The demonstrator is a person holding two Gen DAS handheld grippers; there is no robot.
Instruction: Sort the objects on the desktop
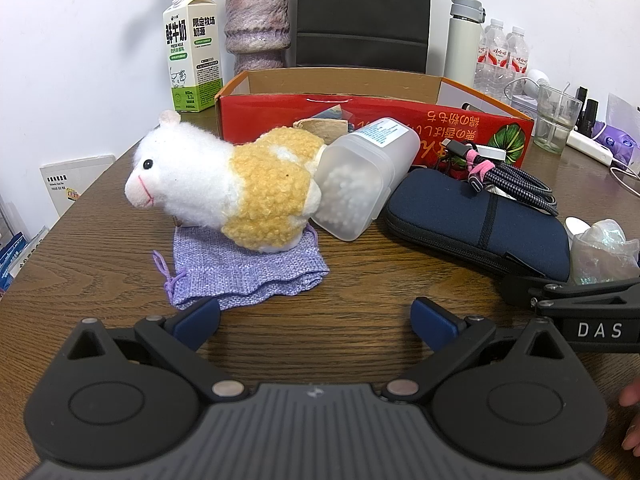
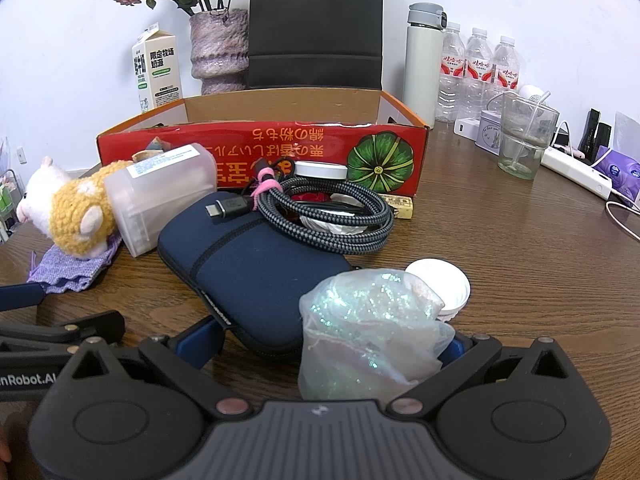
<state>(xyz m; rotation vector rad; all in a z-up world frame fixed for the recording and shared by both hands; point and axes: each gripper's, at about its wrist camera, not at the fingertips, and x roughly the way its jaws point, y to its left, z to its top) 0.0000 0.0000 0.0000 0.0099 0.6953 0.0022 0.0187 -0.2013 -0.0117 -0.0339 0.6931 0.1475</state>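
Note:
A white and yellow plush hamster [image 1: 224,184] lies on a lilac drawstring pouch [image 1: 248,268]. Against its back leans a tipped translucent container [image 1: 360,184] of white pellets. To the right are a navy zip case [image 1: 480,224] and a braided cable coil [image 1: 512,184]. My left gripper [image 1: 316,320] stands open just short of the lilac pouch, nothing between its fingers. My right gripper [image 2: 326,344] is open too. An iridescent bag [image 2: 372,332] sits between its fingers and hides the right one. The navy case [image 2: 256,280] lies by its left finger.
An open red cardboard box [image 2: 260,148] stands behind the pile. A milk carton [image 1: 192,52], vase [image 1: 256,20], black bag, thermos [image 2: 422,60], water bottles and a glass [image 2: 524,140] line the back. A white lid [image 2: 444,284] and power strip [image 2: 576,172] lie right.

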